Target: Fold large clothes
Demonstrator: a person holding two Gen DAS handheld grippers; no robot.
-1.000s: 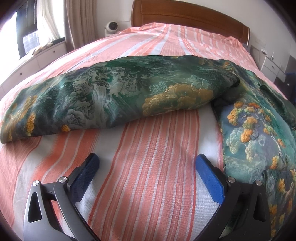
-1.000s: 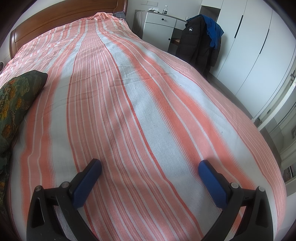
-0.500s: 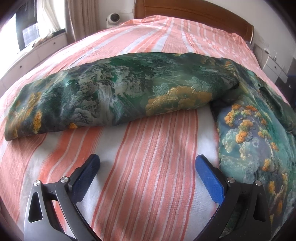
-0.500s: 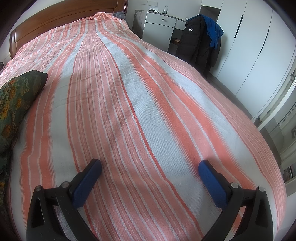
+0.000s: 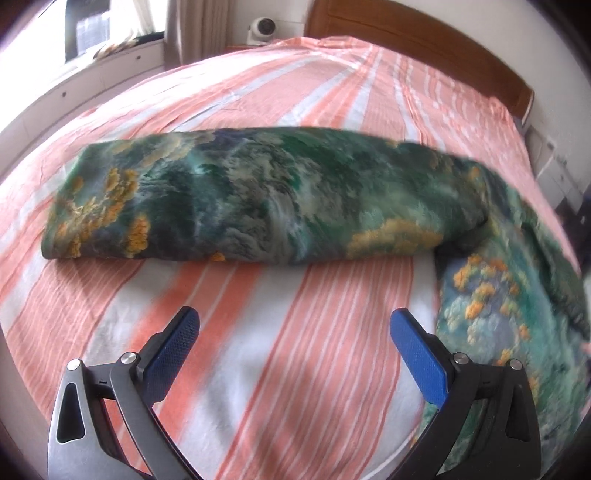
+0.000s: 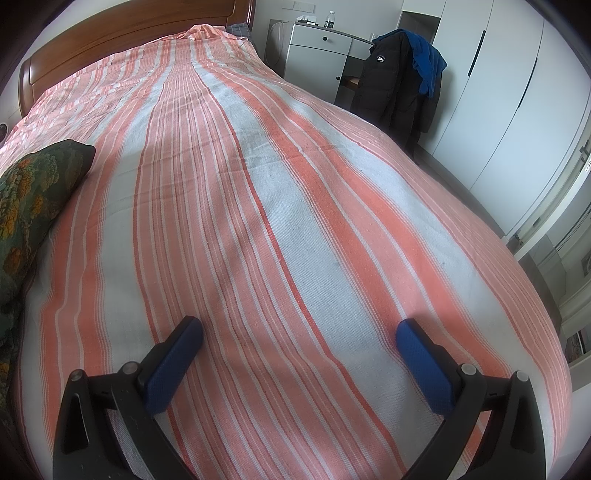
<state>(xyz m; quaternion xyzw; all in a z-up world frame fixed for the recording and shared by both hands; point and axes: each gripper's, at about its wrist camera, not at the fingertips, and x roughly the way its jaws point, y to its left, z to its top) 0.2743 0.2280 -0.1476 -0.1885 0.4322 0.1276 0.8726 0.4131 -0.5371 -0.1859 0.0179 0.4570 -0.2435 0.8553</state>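
A large green garment (image 5: 258, 199) with a yellow and teal landscape print lies on the striped bed (image 5: 317, 332). One long part stretches across the left wrist view; the rest runs down the right side. My left gripper (image 5: 295, 328) is open and empty, a little in front of the garment over bare sheet. My right gripper (image 6: 299, 332) is open and empty over bare sheet. A corner of the garment (image 6: 33, 192) shows at the left edge of the right wrist view.
A wooden headboard (image 5: 417, 40) is at the far end. A white camera (image 5: 262, 27) and window cabinets (image 5: 74, 85) stand beyond the bed on the left. On the right are a white dresser (image 6: 317, 51), a dark jacket (image 6: 399, 85) and wardrobe doors (image 6: 509, 103).
The left gripper has pulled back and risen, so the garment sits farther away and its whole left end shows. The right gripper has not moved.
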